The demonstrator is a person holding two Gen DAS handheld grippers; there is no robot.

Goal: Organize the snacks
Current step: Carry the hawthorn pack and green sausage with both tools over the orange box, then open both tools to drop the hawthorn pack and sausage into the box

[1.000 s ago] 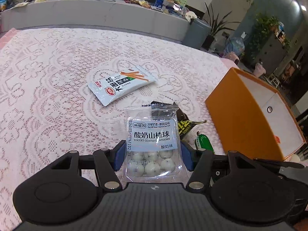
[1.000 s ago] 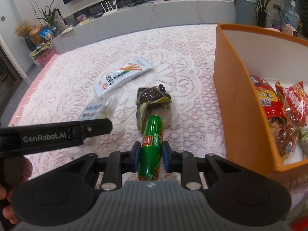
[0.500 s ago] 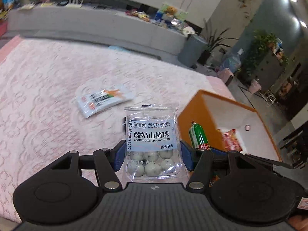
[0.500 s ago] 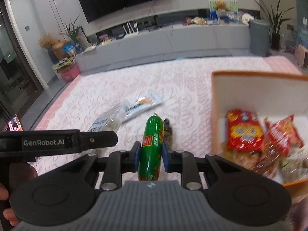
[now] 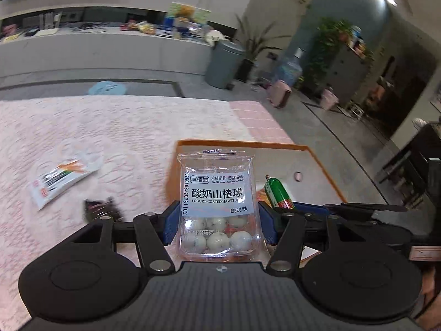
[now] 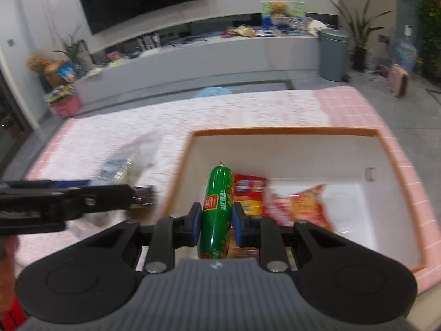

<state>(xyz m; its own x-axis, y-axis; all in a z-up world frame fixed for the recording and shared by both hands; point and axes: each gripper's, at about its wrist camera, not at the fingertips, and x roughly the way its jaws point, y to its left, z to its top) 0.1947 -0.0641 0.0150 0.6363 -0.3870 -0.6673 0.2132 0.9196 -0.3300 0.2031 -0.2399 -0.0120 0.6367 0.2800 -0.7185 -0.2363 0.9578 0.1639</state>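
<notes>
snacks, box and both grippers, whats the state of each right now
left gripper: shut on the hawthorn ball packet
right gripper: shut on the green sausage, above the box
orange box: open, red snack bags inside
white stick-snack packet: flat on tablecloth
dark wrapper: on tablecloth

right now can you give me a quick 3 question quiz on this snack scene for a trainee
1. What does the left gripper hold?
2. True or false: the green sausage in the right gripper already lies on the floor of the orange box.
3. Which lies on the lace tablecloth? A) white snack packet B) red snack bags

Key: 1. The yogurt-coated hawthorn ball pack. 2. False, it is gripped above the box. 3. A.
</notes>
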